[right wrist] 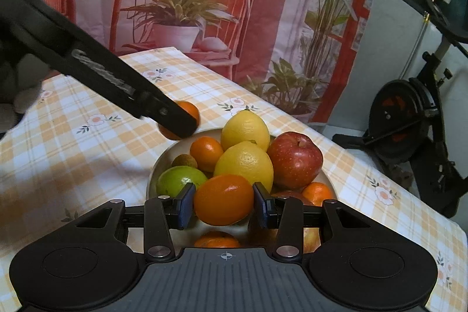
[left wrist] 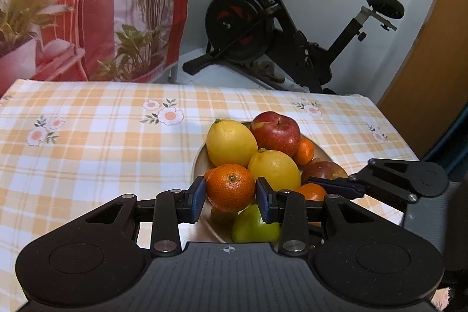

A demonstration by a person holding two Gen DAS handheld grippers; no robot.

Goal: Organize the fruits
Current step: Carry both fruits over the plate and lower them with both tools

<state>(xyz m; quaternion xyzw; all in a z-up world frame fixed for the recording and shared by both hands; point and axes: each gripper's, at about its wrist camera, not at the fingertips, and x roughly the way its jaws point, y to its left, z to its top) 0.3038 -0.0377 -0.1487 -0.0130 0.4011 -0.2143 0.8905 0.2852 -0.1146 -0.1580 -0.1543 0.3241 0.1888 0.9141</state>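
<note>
left gripper (left wrist: 231,196) clamps a mandarin (left wrist: 230,187) | right gripper (right wrist: 223,205) clamps an orange (right wrist: 223,199) | both over the bowl (right wrist: 163,160), bare cloth left of it

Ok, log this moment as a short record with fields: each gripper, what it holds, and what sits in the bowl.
left gripper: shut on a mandarin, held above the bowl
right gripper: shut on an orange, over the bowl's near side
bowl: on the checked tablecloth, piled with fruit
lemons: two, stacked near the centre
red apple: to the right of the lemons in the right wrist view
green apple: at the bowl's left side in the right wrist view
background: exercise bike
</note>
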